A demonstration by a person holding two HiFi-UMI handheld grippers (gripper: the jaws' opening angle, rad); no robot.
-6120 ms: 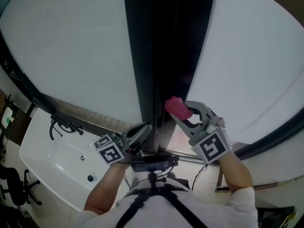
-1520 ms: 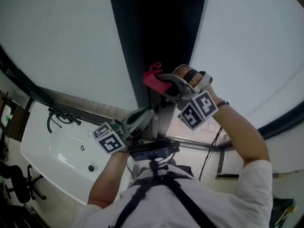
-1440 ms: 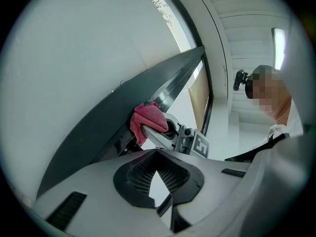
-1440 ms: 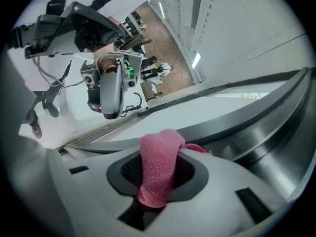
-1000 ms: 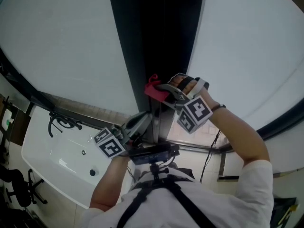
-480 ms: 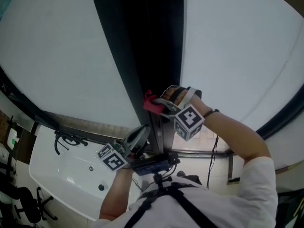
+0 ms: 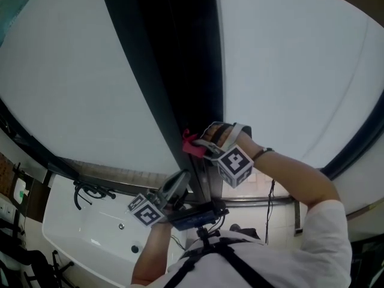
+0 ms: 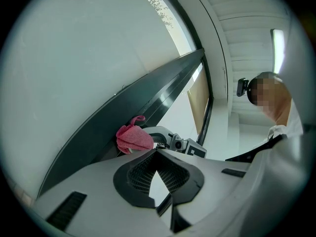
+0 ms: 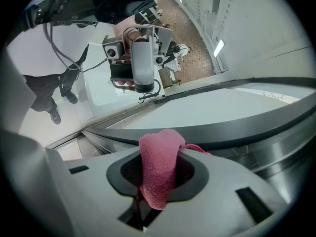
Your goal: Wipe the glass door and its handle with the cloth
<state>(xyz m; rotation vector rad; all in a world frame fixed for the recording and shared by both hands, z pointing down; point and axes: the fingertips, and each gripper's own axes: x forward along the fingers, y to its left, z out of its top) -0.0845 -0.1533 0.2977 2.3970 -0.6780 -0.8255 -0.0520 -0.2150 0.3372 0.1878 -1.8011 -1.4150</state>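
Right gripper (image 7: 203,147) clamps the cloth (image 7: 189,144) against the dark frame (image 7: 174,71) between glass panes (image 7: 288,77); left gripper (image 7: 178,180) sits closed, empty (below it). Best practice: keep firm, even pressure and overlap strokes along the frame.

The right arm is stretched forward and up, wrist bent, with the right gripper (image 7: 195,147) fingers clamped on a pink cloth (image 7: 188,143). The left gripper (image 7: 182,177) is held lower, close to the torso, fingers pressed together and empty.
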